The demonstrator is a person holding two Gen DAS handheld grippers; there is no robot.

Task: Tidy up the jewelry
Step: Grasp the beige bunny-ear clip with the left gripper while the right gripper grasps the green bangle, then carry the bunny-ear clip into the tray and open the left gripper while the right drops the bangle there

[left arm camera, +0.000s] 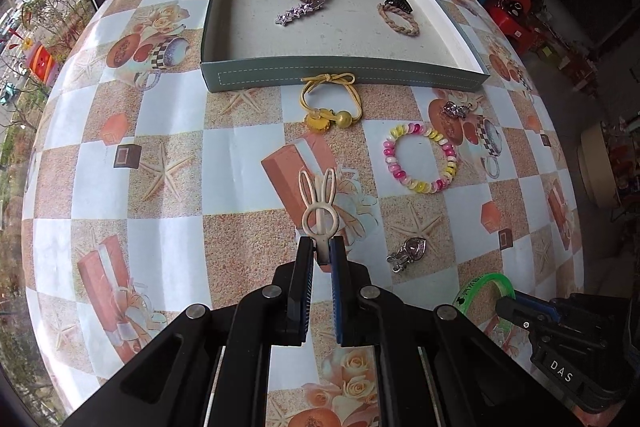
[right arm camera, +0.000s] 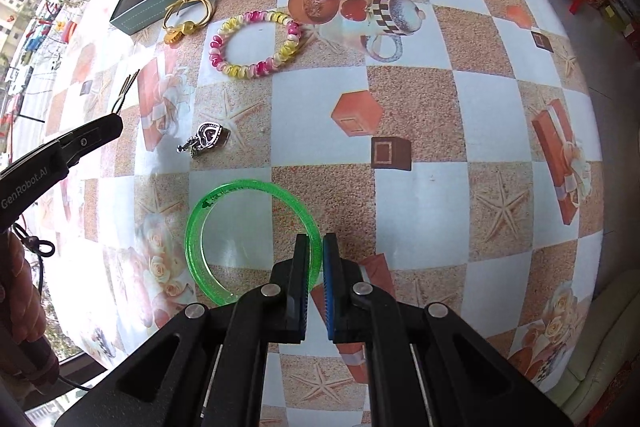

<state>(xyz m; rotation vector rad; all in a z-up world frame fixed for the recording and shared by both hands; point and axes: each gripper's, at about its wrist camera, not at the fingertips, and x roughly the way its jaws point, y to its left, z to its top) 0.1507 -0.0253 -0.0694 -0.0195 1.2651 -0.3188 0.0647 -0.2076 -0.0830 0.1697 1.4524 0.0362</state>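
Checkered tablecloth (left arm camera: pixel 168 131), left tool (left arm camera: pixel 322 251) clamping bunny clip (left arm camera: pixel 319 205), right tool (right arm camera: pixel 316 247) pinching green bangle (right arm camera: pixel 208 211)

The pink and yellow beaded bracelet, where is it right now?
The pink and yellow beaded bracelet lies flat on the checkered tablecloth, just outside the grey-green cardboard tray, right of the yellow hair tie in the left wrist view.
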